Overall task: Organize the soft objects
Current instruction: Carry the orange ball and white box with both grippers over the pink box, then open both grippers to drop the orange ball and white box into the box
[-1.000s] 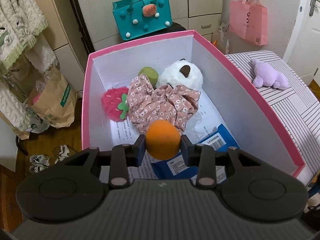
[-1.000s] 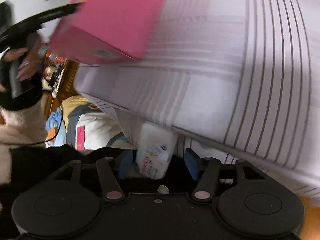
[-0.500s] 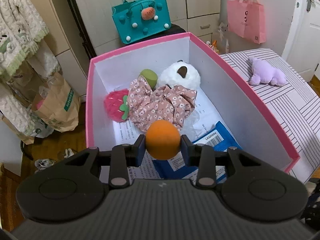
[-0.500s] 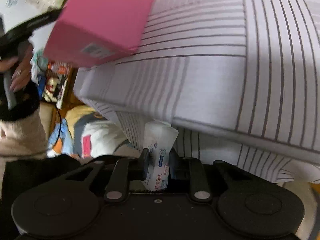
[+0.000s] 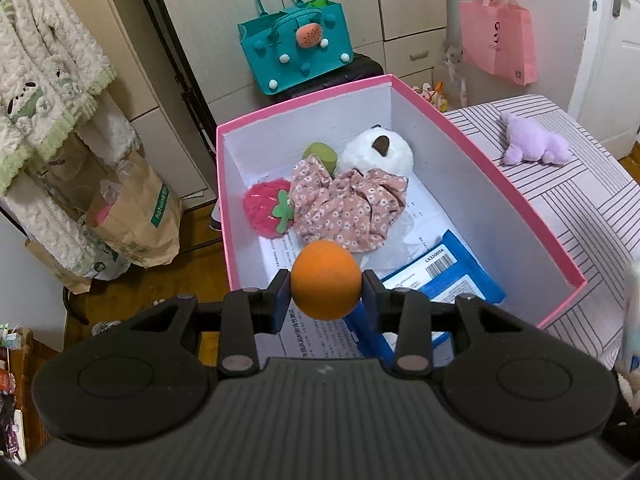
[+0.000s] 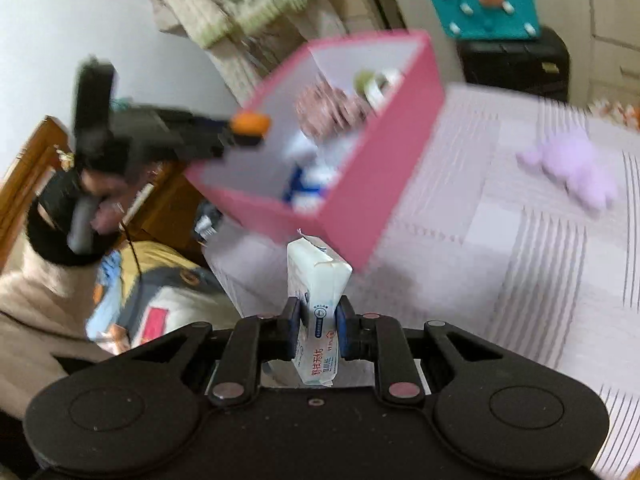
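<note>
One purple plush (image 5: pixel 534 145) — beside box (image 5: pixel 520 208)

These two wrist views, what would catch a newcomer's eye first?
Probably the pink box on the striped bed, with a strawberry plush and a floral cloth inside. Next, the orange ball pinched in the left tongs above the box's near end, and the tissue pack gripped in the right tongs.

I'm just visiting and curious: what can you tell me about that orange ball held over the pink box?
The orange ball is small, round, matte and plain, soft-looking like foam. The left gripper is shut on it, one black pad pressing each side. It hangs over the near end of the open pink box, above printed papers, touching nothing else.
</note>
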`<state>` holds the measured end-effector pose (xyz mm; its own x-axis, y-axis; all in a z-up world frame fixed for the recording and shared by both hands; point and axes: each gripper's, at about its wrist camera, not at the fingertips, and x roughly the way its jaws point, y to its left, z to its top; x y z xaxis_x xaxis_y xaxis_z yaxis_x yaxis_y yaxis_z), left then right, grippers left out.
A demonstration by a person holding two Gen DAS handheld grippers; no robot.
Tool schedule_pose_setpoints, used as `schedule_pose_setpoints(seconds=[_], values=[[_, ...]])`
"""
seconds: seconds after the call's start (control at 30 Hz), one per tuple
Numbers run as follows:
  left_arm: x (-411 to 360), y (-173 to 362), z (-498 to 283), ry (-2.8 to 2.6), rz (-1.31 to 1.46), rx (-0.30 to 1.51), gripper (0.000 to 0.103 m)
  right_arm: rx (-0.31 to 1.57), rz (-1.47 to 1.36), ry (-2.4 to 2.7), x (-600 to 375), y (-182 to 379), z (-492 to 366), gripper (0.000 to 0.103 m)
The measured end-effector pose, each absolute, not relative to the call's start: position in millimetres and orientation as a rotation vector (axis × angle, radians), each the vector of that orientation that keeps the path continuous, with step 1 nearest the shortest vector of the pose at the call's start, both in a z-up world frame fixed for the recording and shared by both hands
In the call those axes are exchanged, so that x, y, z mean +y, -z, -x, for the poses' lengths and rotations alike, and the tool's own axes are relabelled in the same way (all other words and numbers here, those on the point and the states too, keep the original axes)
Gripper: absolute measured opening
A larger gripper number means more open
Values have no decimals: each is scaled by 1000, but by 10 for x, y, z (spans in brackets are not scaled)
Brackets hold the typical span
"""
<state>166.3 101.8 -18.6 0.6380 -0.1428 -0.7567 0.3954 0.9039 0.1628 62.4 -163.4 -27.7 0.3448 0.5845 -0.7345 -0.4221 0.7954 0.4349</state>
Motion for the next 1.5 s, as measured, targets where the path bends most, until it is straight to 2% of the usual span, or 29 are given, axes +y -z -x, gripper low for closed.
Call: schedule_pose_setpoints(seconds=[0.27, 0.5, 0.57, 0.63, 0.7, 0.73, 0.83, 1.03, 1.27, 1.5], values=[[1034, 231, -1816, 306, -317, 816, 37, 930, -157, -750, -1306, -217, -1199, 23], [1009, 339, -1999, 290, -323, 827, 37, 913, -43, -679, -949, -135, -1760, 23], [984, 362, -2020, 271, -340, 820, 43, 916, -5, -644, -893, -51, -1871, 23], [969, 356, -2013, 249, -354, 801, 57, 954, 14, -622, -814, 55, -2011, 26], [981, 312, -1974, 250, -353, 788, 60, 953, 65, -573, -724, 122, -2080, 30], [994, 286, -1949, 252, -345, 785, 62, 917, 117, -531, -709, 127, -2073, 33], [1034, 190, -1867, 259, -320, 782, 63, 816, 225, -466, -663, 97, -2014, 34], [1099, -28, -1651, 303, -259, 805, 64, 773, 175, -508, -881, -114, -1749, 34], [1019, -335, -1354, 366, -244, 819, 64, 793, 118, -578, -1045, -276, -1401, 35], [799, -551, -1054, 458, -237, 871, 65, 798, 72, -615, -1373, -395, -1008, 42]])
